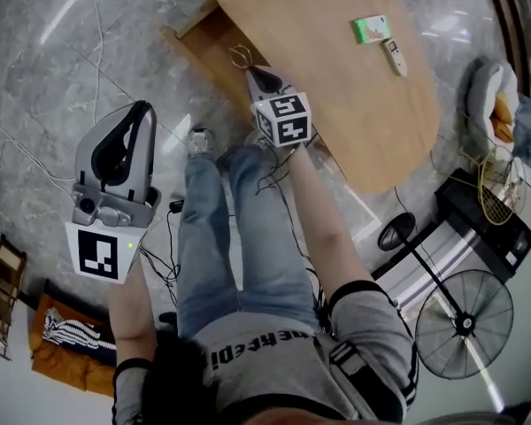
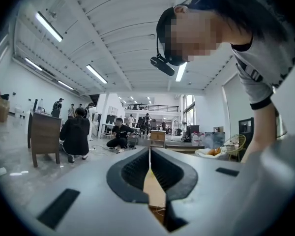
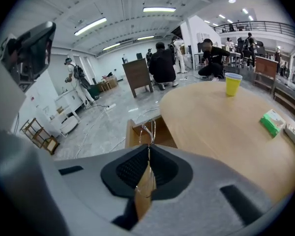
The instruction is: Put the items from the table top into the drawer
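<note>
The right gripper (image 1: 255, 73) is clamped on thin wire-rimmed glasses (image 3: 148, 131) and holds them above the open drawer (image 1: 203, 47) at the bench's (image 1: 336, 104) edge. A green packet (image 1: 370, 29) and a white remote (image 1: 394, 57) lie side by side near the opposite edge. The left gripper (image 2: 149, 150), jaws together and empty, is off the bench.

The head view looks steeply down on the table (image 1: 327, 60) and the drawer (image 1: 203, 44) at its edge. The right gripper view shares both, close and tilted downward. The left gripper view faces level across the hall (image 2: 137, 107).
</note>
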Available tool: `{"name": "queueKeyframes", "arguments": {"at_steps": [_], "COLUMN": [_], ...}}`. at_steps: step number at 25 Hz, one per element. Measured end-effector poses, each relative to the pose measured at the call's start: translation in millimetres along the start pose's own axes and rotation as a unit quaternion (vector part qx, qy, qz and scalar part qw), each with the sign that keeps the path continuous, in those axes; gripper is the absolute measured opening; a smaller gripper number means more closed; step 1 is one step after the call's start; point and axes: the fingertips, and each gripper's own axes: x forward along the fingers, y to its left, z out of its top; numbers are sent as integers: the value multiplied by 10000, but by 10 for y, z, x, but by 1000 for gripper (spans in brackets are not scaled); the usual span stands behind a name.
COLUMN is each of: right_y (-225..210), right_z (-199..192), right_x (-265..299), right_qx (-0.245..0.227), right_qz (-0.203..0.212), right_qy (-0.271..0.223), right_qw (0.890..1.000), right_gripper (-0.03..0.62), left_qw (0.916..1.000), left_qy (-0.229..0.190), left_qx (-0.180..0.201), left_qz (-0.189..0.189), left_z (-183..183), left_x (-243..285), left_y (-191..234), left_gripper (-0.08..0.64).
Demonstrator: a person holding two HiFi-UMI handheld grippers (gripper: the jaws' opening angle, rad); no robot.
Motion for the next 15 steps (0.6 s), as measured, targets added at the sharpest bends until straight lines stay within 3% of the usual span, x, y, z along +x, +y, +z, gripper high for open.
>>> {"name": "queueKeyframes", "arguments": {"at_steps": [15], "right_y": [-119], "right_z": [-631], "right_x": [922], "right_qx": [-482], "right_qz": [-164], "right_qy": [1234], "right_qw": [9910], "right_gripper": [12], "left_qw": [9994], "left_qy": [341], "left_qx": [-82], "left_qz": [39], "left_z": [-503], "left_x": [43], "left_y": [276], "left_gripper": [14]}}
